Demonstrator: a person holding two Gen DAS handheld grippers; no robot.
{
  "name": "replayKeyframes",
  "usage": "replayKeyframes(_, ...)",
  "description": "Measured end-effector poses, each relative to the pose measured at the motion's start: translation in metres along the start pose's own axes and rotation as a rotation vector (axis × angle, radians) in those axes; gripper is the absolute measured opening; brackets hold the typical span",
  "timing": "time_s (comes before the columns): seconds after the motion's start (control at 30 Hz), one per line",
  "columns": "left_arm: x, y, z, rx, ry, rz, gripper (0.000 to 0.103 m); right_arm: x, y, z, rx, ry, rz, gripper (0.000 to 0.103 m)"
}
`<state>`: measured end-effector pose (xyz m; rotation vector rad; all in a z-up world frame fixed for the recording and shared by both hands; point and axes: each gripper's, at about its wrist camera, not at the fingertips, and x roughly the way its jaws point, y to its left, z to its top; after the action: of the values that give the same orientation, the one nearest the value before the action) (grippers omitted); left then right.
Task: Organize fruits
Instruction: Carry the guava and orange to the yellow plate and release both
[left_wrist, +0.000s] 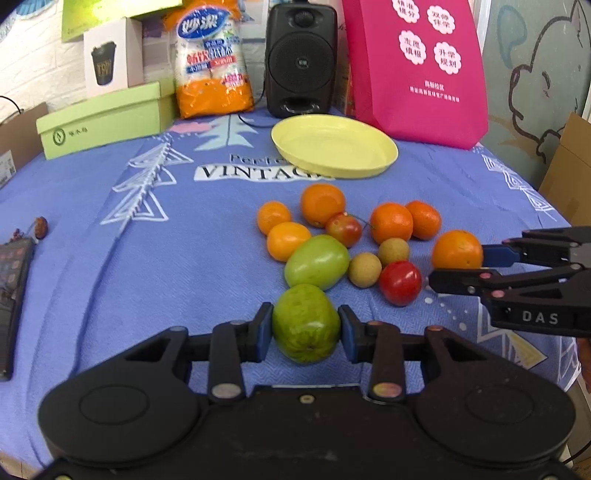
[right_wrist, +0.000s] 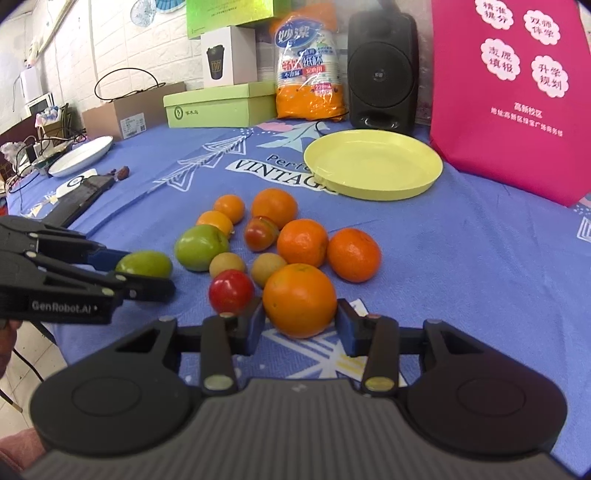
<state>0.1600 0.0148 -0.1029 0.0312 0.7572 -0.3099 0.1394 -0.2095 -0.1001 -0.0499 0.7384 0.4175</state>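
At the bottom centre of the left wrist view, the left gripper (left_wrist: 306, 325) has its jaws closed on a green fruit (left_wrist: 306, 323), both blue pads pressed to its sides while it sits on the blue printed cloth (left_wrist: 110, 258) covering the surface. In the right wrist view the right gripper (right_wrist: 300, 320) likewise holds a large orange (right_wrist: 299, 300) low in the centre of the frame, jaws against both flanks.

Just beyond, mid-frame, lies the loose cluster: a red tomato (right_wrist: 231, 291) touching the left side of the held orange, two small tan round fruits (right_wrist: 227, 264), a second green fruit (right_wrist: 201, 246), a red-green tomato (right_wrist: 260, 232) and several more oranges (right_wrist: 302, 242) bunched close together.

Farther up, right of centre, a pale yellow plate (right_wrist: 373, 164) rests on the cloth, apart from the fruit. Behind it along the top stand a black speaker (right_wrist: 382, 70), a pink bag (right_wrist: 517, 92), an orange packet of paper cups (right_wrist: 310, 70) and a green box (right_wrist: 221, 105).
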Motion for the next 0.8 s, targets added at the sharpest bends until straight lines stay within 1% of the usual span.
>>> replayKeyframes(0.43,-0.032,0.003,0.015,0.000,-0.067,0.024,0.036,-0.038,-0.005,0.010,0.009,-0.077,-0.023,0.041)
replayKeyframes(0.63,-0.044,0.003,0.024,0.000,-0.092,0.018,0.036,-0.052,-0.007,0.016,0.009,-0.107,-0.034,0.041)
replayKeyframes(0.8,-0.041,0.003,0.035,0.005,-0.099,0.000,0.036,-0.054,-0.012,0.023,0.010,-0.116,-0.040,0.041)
